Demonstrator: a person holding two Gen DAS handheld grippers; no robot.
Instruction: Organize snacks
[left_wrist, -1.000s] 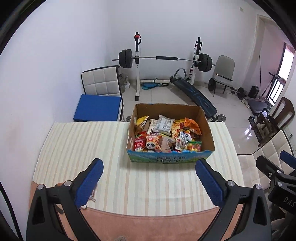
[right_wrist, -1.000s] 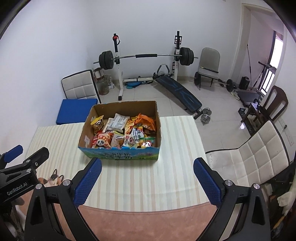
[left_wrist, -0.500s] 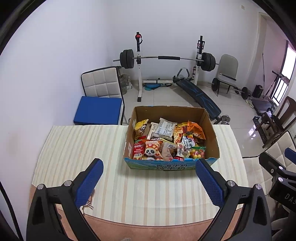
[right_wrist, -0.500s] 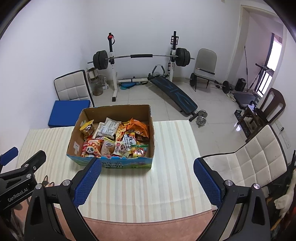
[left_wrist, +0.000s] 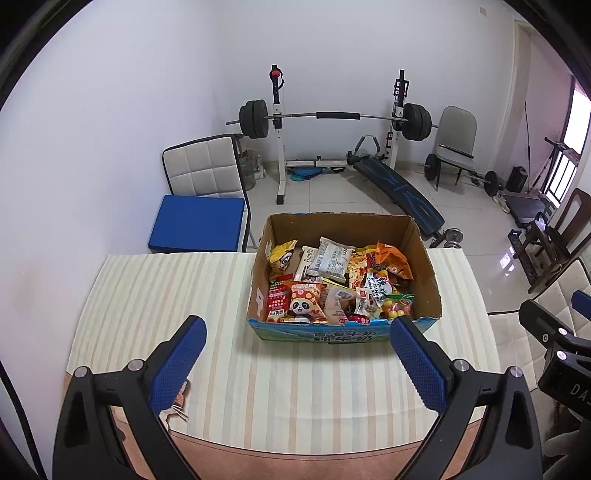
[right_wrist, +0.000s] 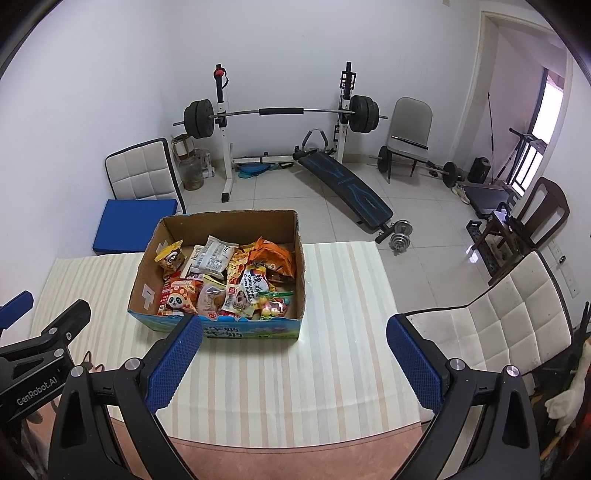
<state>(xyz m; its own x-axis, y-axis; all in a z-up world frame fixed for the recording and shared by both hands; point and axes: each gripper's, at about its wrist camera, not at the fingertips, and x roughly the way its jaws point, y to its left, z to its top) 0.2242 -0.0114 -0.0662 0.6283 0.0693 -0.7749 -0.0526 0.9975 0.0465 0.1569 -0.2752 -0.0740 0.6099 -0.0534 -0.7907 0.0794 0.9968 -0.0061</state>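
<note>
Presently catalogued, item by item:

Cardboard box (left_wrist: 345, 328): open-topped, brown inside, blue printed front panel, standing on the striped tablecloth (left_wrist: 155, 295) toward the table's far edge. Against the frames of a second ago it sits lower and nearer in both views, and more of the room behind it shows.

Snacks (left_wrist: 332, 284): a loose heap of packets filling the box. Among them are a panda packet (left_wrist: 304, 304) at the near left, a white wrapped bar (left_wrist: 330, 256) toward the back, an orange bag (left_wrist: 393, 258) at the back right, and a bag of coloured sweets (left_wrist: 399, 304) at the near right. Their arrangement matches the earlier frames; none lies outside the box.

Left gripper (left_wrist: 297, 363): jaws spread wide, blue pads apart, nothing between them. It hovers above the tablecloth just short of the box front, as widely parted as before.

Right gripper (right_wrist: 295, 363): likewise released and empty, above the table's near right part, its left pad overlapping the box's near corner in its own view. The box has shifted from upper left toward centre there.

Surroundings: barbell rack (left_wrist: 334, 118) against the far wall, blue cushion (left_wrist: 197, 223) on the chair (left_wrist: 201, 170) beyond the table, and a white quilted chair (right_wrist: 498, 325) at the right.
</note>
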